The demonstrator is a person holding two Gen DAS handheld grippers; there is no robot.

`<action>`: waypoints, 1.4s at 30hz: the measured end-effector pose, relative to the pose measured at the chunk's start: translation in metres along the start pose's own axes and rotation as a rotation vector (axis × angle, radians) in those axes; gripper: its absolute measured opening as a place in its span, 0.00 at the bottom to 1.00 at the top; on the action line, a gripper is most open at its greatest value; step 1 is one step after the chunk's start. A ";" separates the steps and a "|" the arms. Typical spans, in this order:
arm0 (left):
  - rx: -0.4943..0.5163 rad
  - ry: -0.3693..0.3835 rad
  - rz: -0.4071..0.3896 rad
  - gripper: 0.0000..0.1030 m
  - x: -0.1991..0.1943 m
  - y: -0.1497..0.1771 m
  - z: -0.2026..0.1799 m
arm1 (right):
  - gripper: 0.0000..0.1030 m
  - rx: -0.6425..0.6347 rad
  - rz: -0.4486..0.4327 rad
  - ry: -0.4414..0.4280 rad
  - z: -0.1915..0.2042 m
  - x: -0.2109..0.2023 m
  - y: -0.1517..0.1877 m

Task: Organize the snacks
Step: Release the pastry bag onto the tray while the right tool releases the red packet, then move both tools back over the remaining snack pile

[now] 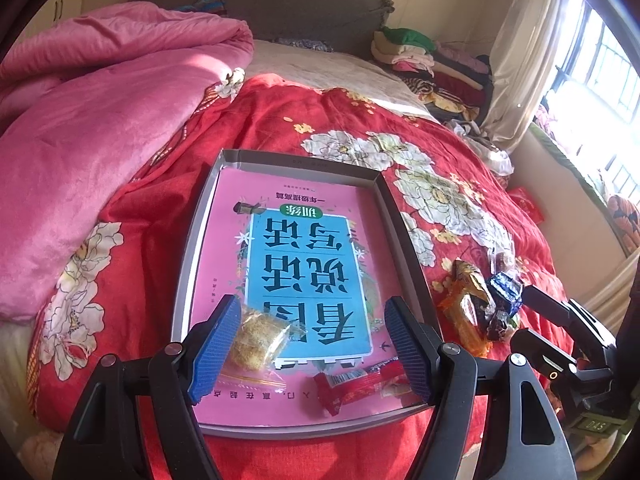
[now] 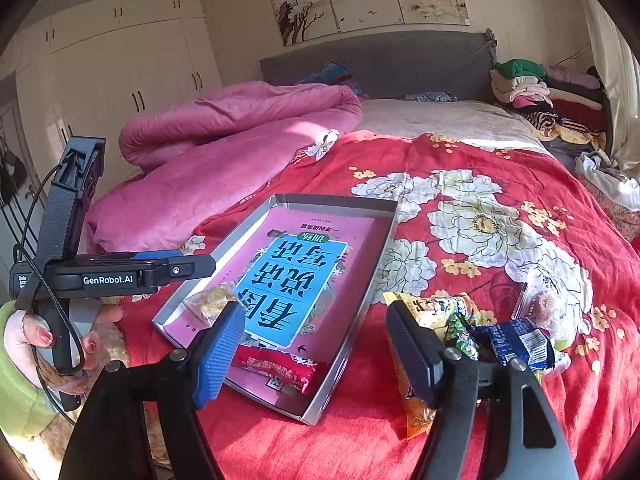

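Snacks lie in two lots around the shallow grey tray [image 1: 200, 216] on my bed. Inside the tray, near its front edge, sit a clear-wrapped golden cake [image 1: 256, 340] and a red wrapped bar [image 1: 360, 386], both resting on the pink book [image 1: 304, 208] with the blue title panel that lines the tray's floor. The cake is toward the tray's left front corner, the bar toward its right front corner.

Just outside the tray's right wall, on the red flowered quilt [image 1: 280, 120], is the second lot: an orange-yellow packet [image 2: 430, 312], a dark blue packet [image 2: 520, 340] touching it, and a small clear packet [image 2: 538, 300] just behind those.

My left tongs [image 1: 310, 344] hang over the tray's front edge, spread wide and holding nothing; the left blue pad [image 1: 214, 354] sits just beside the cake, though I cannot tell whether it touches the wrapper. My right tongs [image 2: 316, 348] are also spread wide and empty, straddling the tray's right front corner, the right finger [image 2: 412, 356] in front of the orange-yellow packet.

A pink blanket [image 1: 100, 120] is heaped beyond the tray's left side.
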State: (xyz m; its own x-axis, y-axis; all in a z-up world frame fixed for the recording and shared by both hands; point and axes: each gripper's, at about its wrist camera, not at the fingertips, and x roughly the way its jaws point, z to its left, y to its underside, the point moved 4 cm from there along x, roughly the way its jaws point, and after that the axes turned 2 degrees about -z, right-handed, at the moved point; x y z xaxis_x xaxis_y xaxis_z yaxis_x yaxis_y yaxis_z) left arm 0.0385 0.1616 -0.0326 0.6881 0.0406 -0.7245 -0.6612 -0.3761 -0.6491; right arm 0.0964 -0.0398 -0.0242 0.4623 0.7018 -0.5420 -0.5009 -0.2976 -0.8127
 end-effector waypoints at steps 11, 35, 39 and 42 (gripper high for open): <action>0.032 0.038 0.008 0.74 -0.003 0.002 -0.036 | 0.72 0.031 -0.052 0.021 -0.025 -0.022 -0.002; 0.074 0.089 0.028 0.75 0.006 -0.004 -0.090 | 0.76 0.034 -0.119 0.117 -0.061 -0.050 -0.003; 0.081 0.097 0.027 0.74 0.009 -0.007 -0.099 | 0.76 0.050 -0.118 0.144 -0.071 -0.051 -0.001; 0.089 0.103 0.028 0.75 0.011 -0.009 -0.105 | 0.77 0.050 -0.112 0.175 -0.079 -0.051 0.000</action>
State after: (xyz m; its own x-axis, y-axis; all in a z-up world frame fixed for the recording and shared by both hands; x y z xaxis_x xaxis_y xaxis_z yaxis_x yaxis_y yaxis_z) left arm 0.0830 0.0687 -0.0102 0.6932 -0.0657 -0.7178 -0.7012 -0.2919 -0.6505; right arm 0.1305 -0.1267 -0.0134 0.6347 0.6045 -0.4814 -0.4727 -0.1890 -0.8607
